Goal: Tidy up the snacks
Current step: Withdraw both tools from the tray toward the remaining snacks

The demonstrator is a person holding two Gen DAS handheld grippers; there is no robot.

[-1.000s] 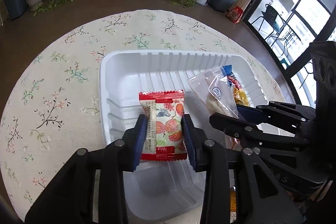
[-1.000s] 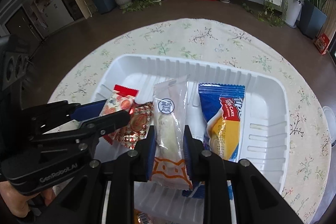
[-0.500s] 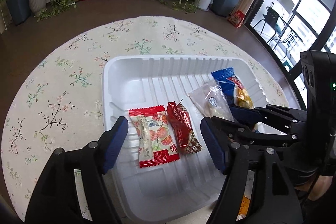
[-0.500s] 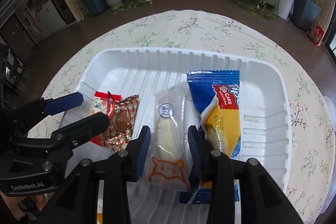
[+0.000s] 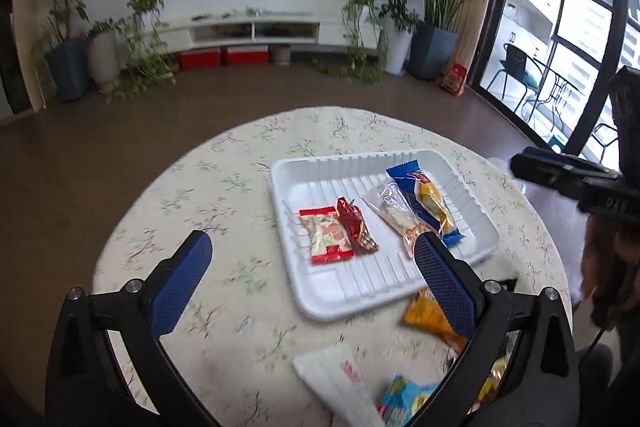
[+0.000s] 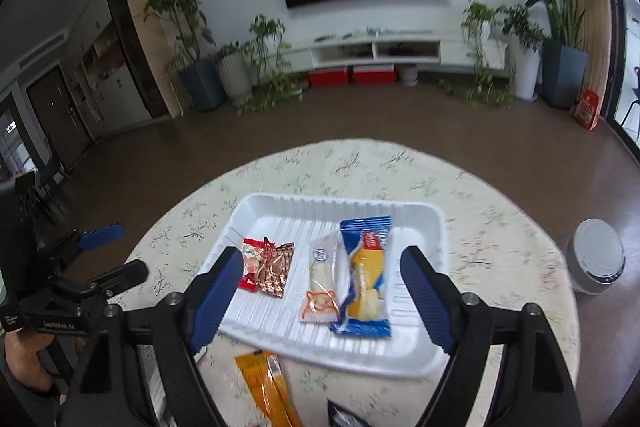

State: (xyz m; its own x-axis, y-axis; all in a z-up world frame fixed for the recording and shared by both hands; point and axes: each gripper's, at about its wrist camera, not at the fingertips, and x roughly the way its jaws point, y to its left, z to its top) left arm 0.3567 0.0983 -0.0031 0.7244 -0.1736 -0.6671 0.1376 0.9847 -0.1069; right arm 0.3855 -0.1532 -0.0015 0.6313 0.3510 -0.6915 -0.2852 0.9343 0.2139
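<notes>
Left wrist view: left gripper (image 5: pixel 312 267) empty, jaws opening and standing wide, nothing between the pads. It hangs above the near-left part of the round floral-cloth table (image 5: pixel 224 187). Just ahead of its right finger sits the white ribbed tray (image 5: pixel 280 211). Inside, nearest first: a red-and-white fruit-print snack packet (image 5: pixel 325 238), touching a dark red candy wrapper (image 5: pixel 356 229) on its right; then a gap; then a clear-wrapped pastry (image 5: pixel 394 213) lying against a blue cake packet (image 5: pixel 428 203).

Right wrist view: right gripper (image 6: pixel 322 297) also empty, jaws opening, with the pastry and cake packet framed between its fingers in the picture but lying below in the tray, clear of the pads.

Unsorted snacks lie nearer than the tray, below the grippers: an orange packet (image 6: pixel 266 385) just off the tray's near rim, a white packet (image 5: pixel 336 379) and a blue-and-yellow packet (image 5: pixel 404 397) closer to the left gripper's base.

Judgement: two placements look finished; the step in hand is going for the next loose packets. To do it well, keep the jaws wide until each straddles a packet across its narrow width, come down steeply, and pinch the body rather than the crimped end. The orange packet suits the right gripper, the white one the left. Free tray floor lies beyond the placed row and at the far right.
</notes>
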